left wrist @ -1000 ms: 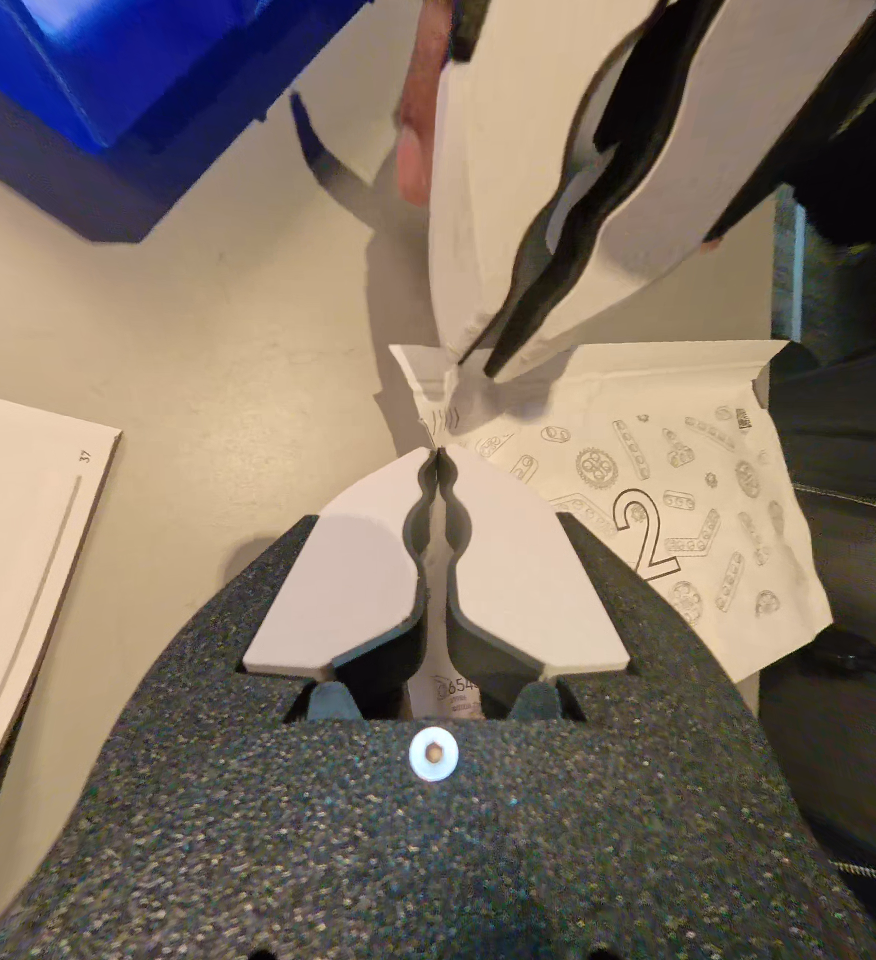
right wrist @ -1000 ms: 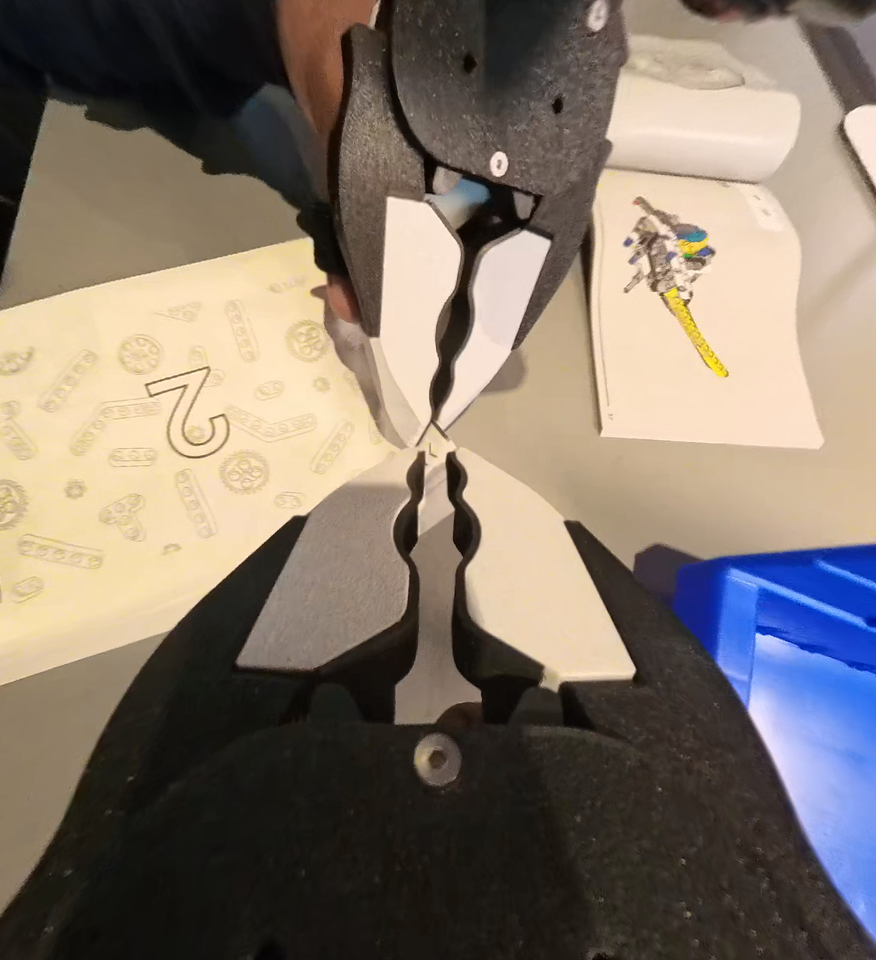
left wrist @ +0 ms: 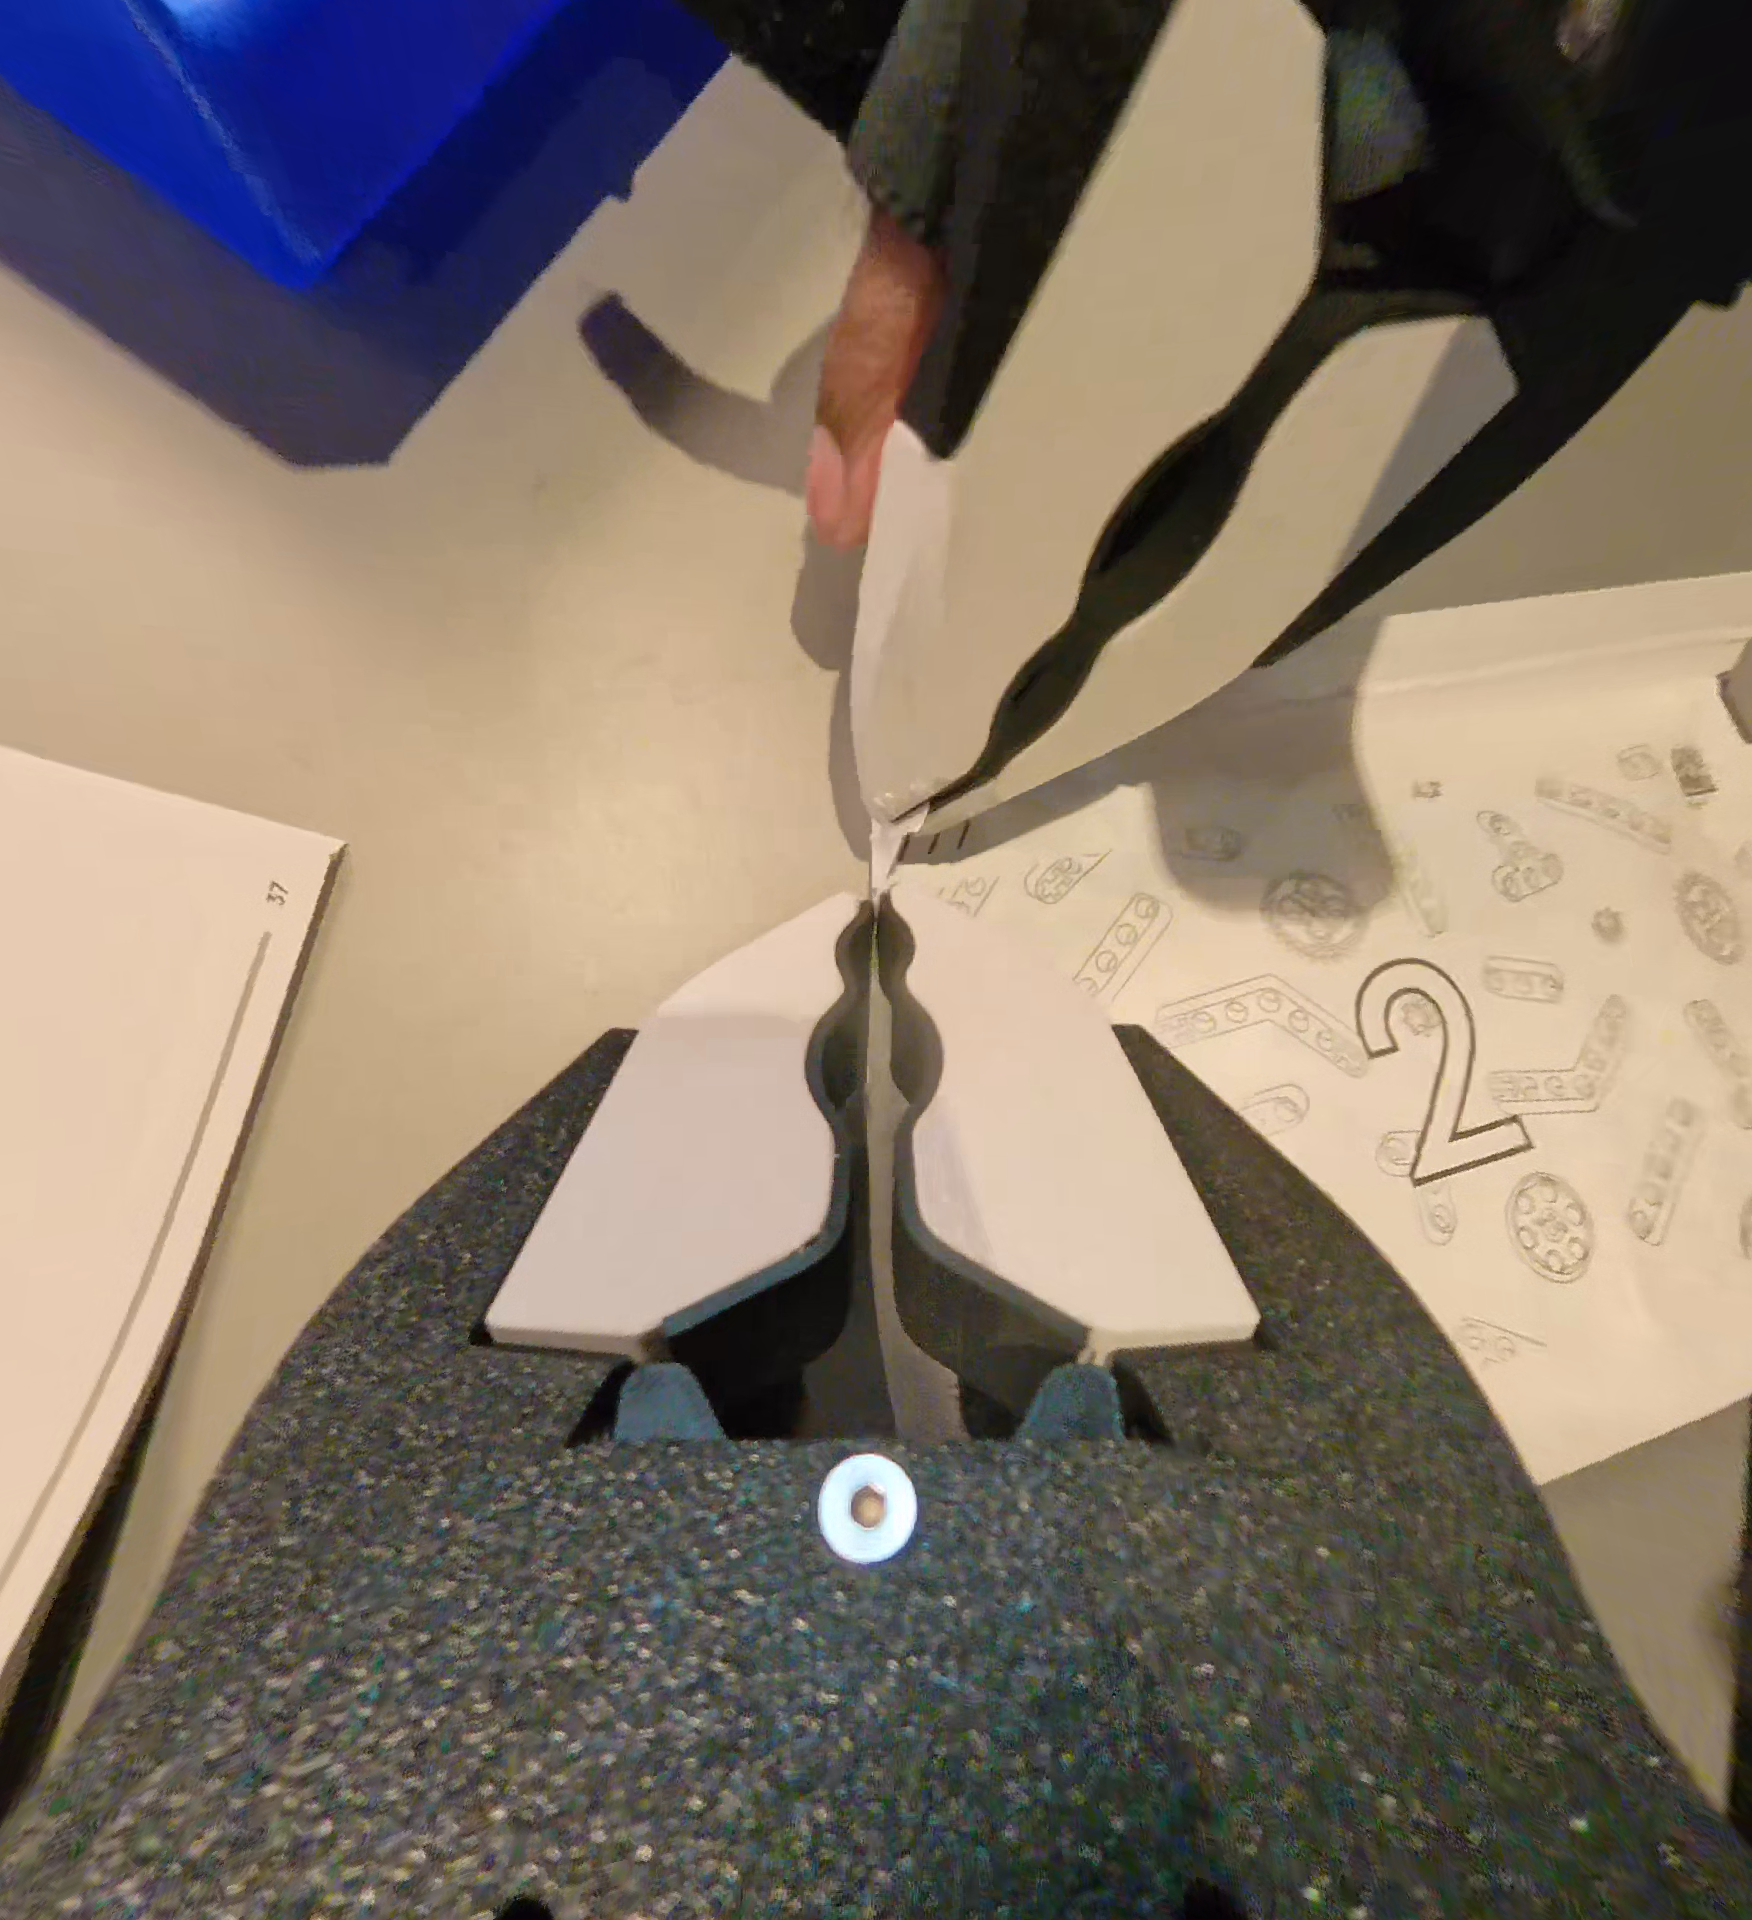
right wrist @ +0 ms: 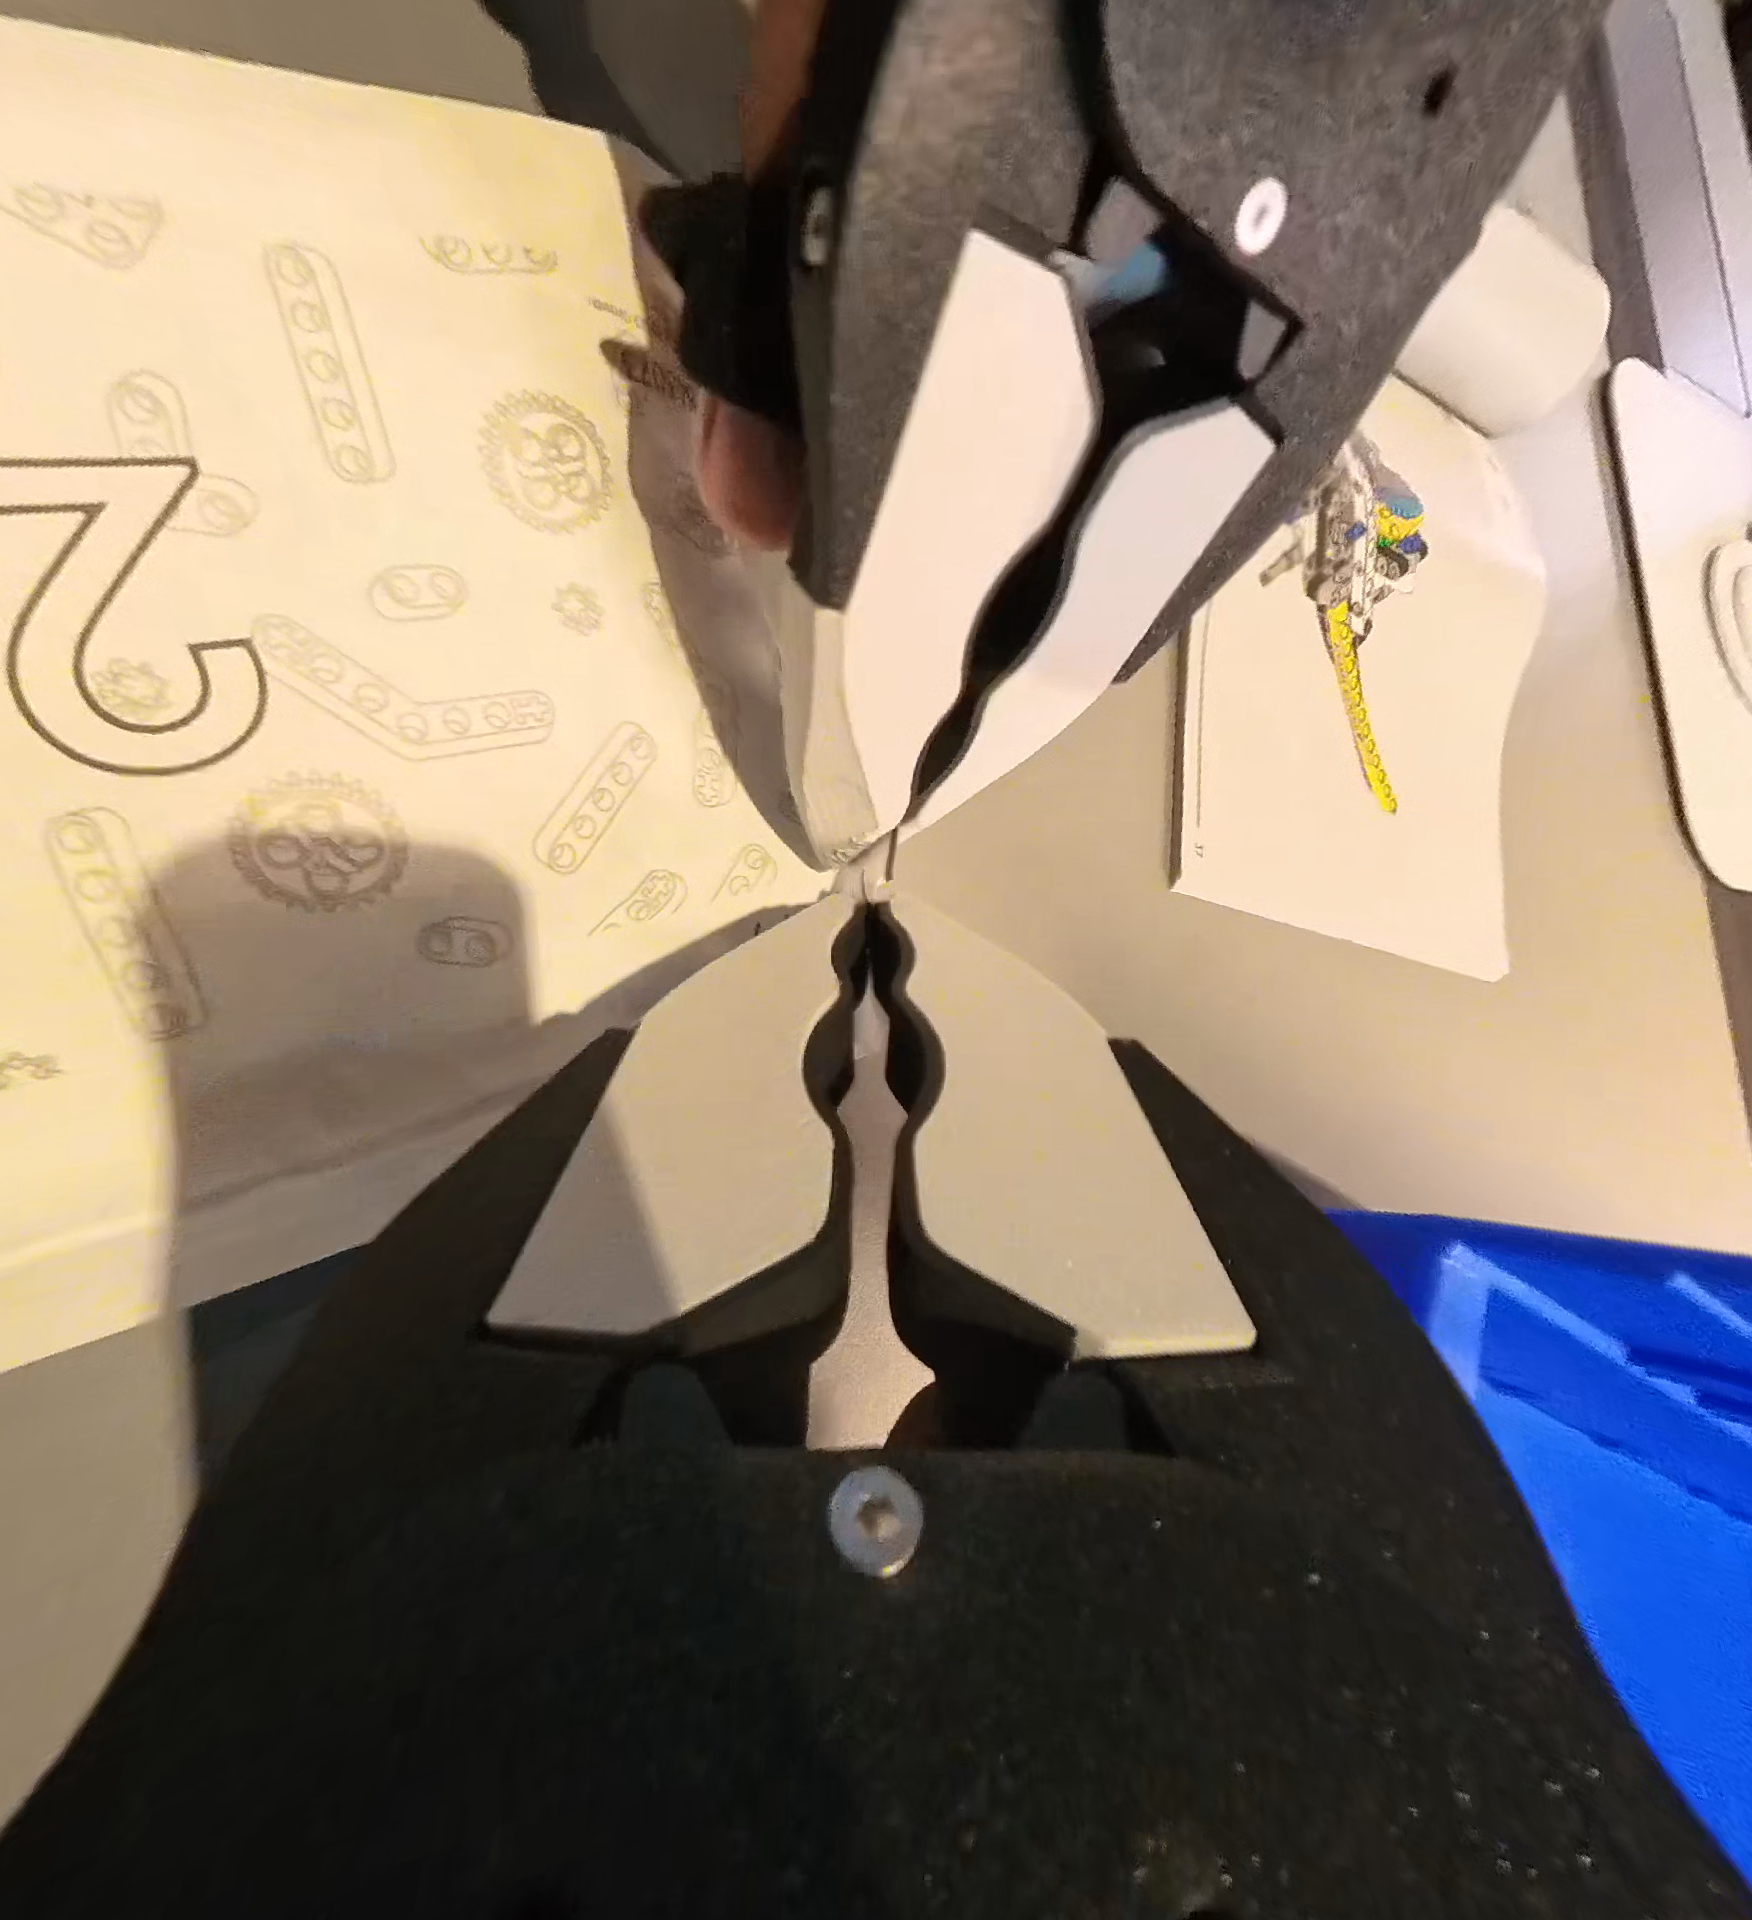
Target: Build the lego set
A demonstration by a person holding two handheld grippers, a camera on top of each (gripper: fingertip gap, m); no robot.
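Note:
A white paper bag [left wrist: 1474,1039] printed with outlines of parts lies on the table, to the right in the left wrist view and to the left in the right wrist view [right wrist: 332,520]. My left gripper [left wrist: 874,909] is shut on the bag's corner, which runs edge-on between its fingers. My right gripper [right wrist: 870,914] is shut on the same corner from the opposite side. The two grippers meet tip to tip: the right gripper [left wrist: 913,816] comes down from above in the left wrist view, the left gripper [right wrist: 882,831] in the right wrist view. The bag's contents are hidden.
An open instruction booklet [right wrist: 1371,727] lies beside the bag; it also shows in the left wrist view [left wrist: 72,1143]. A blue bin [left wrist: 280,135] stands near it, at the lower right in the right wrist view [right wrist: 1578,1455]. A white tray [right wrist: 1734,623] sits at the far right. Only a small space, under 4 cm, lies between the two pairs of fingers.
Both grippers have tilted and come closer to the bag while staying shut on its corner. The pinched corner now stands edge-on and is stretched between the tips.

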